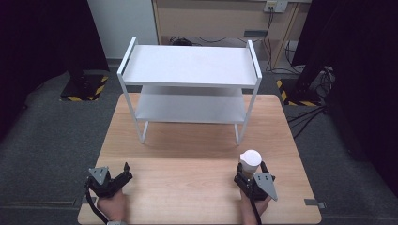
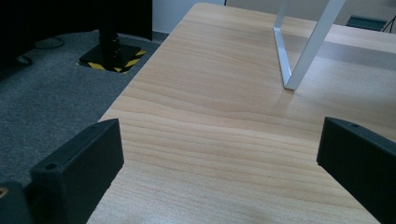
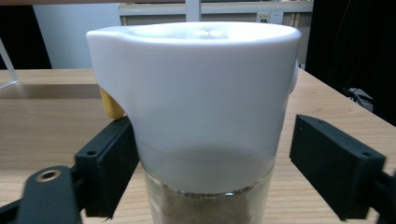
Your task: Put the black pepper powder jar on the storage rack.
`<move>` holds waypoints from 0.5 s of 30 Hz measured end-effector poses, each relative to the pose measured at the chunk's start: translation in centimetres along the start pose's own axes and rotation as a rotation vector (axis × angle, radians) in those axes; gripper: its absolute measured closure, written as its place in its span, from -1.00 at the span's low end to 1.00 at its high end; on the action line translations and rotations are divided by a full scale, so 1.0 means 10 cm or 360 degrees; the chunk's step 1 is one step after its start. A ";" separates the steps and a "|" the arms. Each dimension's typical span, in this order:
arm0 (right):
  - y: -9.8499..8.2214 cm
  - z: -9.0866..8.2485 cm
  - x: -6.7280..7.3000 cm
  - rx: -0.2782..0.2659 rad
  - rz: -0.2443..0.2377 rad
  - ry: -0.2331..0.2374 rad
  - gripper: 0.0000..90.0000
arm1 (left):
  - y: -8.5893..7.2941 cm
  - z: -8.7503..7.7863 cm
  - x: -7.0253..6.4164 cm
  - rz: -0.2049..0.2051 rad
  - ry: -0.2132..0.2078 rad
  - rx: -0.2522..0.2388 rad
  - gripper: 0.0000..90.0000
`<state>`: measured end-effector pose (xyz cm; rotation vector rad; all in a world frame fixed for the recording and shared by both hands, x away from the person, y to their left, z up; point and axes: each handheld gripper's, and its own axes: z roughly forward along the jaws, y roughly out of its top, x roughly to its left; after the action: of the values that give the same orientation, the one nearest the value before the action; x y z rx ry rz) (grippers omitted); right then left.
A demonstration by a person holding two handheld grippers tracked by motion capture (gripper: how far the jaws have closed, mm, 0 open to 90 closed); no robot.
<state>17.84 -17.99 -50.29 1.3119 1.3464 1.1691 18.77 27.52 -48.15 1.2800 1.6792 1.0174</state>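
A glass jar (image 1: 250,159) with a wide white lid and brownish powder inside stands upright on the wooden table (image 1: 187,159) at the front right. My right gripper (image 1: 252,169) reaches around it from the near side. In the right gripper view the jar (image 3: 196,102) stands between the two black jaws of my right gripper (image 3: 210,154): the left jaw lies against the glass, while a small gap separates the right jaw from it. At the front left my left gripper (image 1: 126,171) rests low over the table; in its own view the left gripper (image 2: 219,144) stands wide open over bare wood.
A white two-level shelf rack (image 1: 187,65) stands on the far half of the table; one of its legs (image 2: 299,51) rises ahead of the left gripper. Grey carpet surrounds the table, with black stands on striped bases (image 1: 84,89) at both sides.
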 end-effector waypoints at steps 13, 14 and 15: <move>-0.03 -0.01 0.00 -0.0032 -0.0057 0.0025 -0.33 | -0.01 -0.01 0.02 -0.0019 -0.0007 -0.0009 -1.00; -0.03 -0.01 -0.01 -0.0029 -0.0055 0.0028 -0.33 | 0.00 -0.01 0.02 -0.0021 -0.0008 -0.0004 -1.00; -0.02 0.00 -0.02 -0.0023 -0.0048 0.0030 -0.33 | 0.00 -0.01 0.01 -0.0013 -0.0007 -0.0006 -1.00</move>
<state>17.78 -18.21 -50.44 1.2690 1.3643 1.1714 18.66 27.64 -48.17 1.2708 1.6773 1.0117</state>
